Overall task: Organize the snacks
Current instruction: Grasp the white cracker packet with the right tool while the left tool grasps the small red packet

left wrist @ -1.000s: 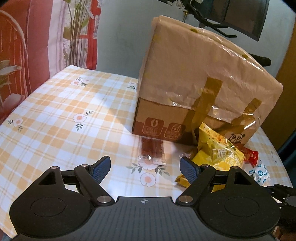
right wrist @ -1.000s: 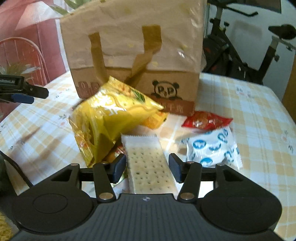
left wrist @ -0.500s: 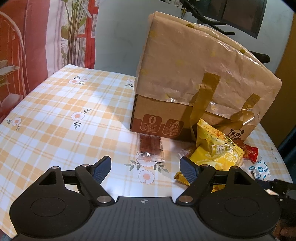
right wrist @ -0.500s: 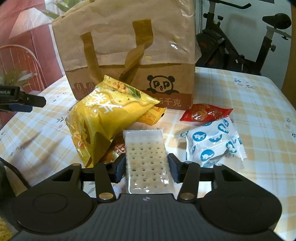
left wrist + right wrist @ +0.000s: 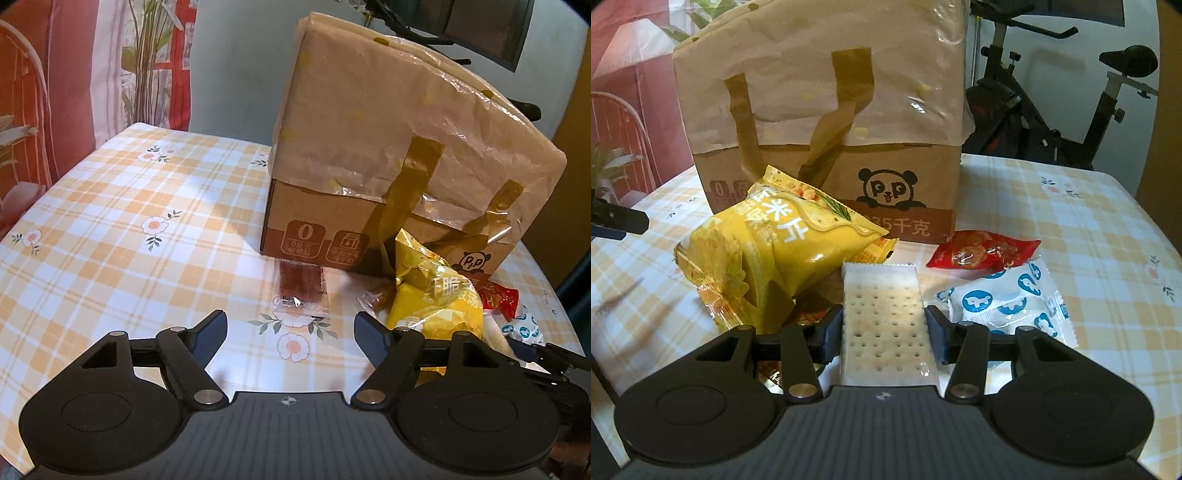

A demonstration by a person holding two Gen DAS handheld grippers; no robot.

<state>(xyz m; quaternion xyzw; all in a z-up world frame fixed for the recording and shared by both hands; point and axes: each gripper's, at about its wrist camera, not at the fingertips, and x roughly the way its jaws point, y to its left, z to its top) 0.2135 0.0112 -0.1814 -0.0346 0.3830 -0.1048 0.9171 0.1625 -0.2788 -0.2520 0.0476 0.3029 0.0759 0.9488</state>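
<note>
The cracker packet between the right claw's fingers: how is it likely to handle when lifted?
The cracker packet looks flat and rigid, so it probably stays straight rather than drooping. Crackers are brittle; a hard squeeze from the right claw could snap them. Its glossy wrapper may slip, though it looks light.

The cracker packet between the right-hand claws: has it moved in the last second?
Yes. The cracker packet now sits pinched in the right gripper, slightly nearer the paper bag.
</note>
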